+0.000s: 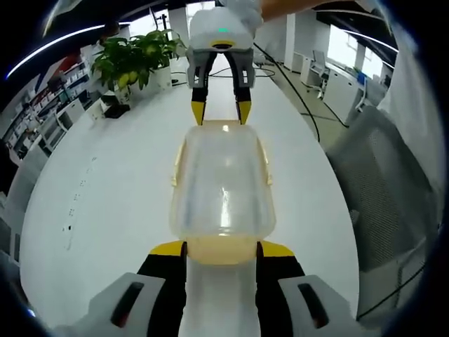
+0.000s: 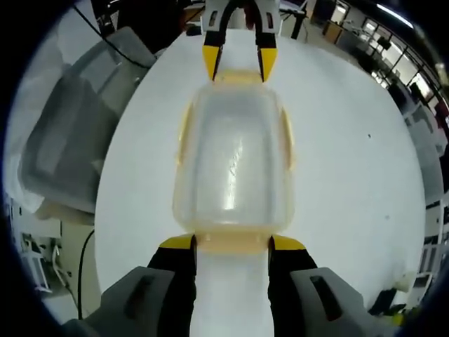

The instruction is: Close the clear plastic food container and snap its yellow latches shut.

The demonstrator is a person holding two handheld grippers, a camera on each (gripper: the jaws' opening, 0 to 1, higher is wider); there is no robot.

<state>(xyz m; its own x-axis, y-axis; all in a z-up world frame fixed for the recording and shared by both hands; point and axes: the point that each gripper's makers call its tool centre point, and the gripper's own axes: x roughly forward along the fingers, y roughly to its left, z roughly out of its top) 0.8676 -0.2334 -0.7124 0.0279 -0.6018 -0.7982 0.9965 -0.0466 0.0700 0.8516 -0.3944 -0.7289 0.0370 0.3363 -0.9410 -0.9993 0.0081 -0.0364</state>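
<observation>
The clear plastic food container point(image 1: 223, 189) lies on the white table point(image 1: 105, 189) with its lid on. Yellow latches point(image 1: 266, 160) show along its sides and at both ends. My left gripper point(image 1: 223, 249) is open, its yellow fingertips point(image 1: 168, 248) flanking the container's near end latch. The right gripper point(image 1: 221, 112) faces it from the far end, open, tips at that end's latch. In the right gripper view the same container point(image 2: 235, 158) lies ahead. My right gripper point(image 2: 231, 243) stands open around the near end latch, and the left gripper point(image 2: 238, 64) is open at the far end.
A potted plant point(image 1: 133, 60) stands at the table's far left. A black cable point(image 1: 295, 91) runs along the table's right side. A grey mesh chair point(image 1: 389, 182) sits by the right edge; the chair point(image 2: 70, 147) is at left in the right gripper view.
</observation>
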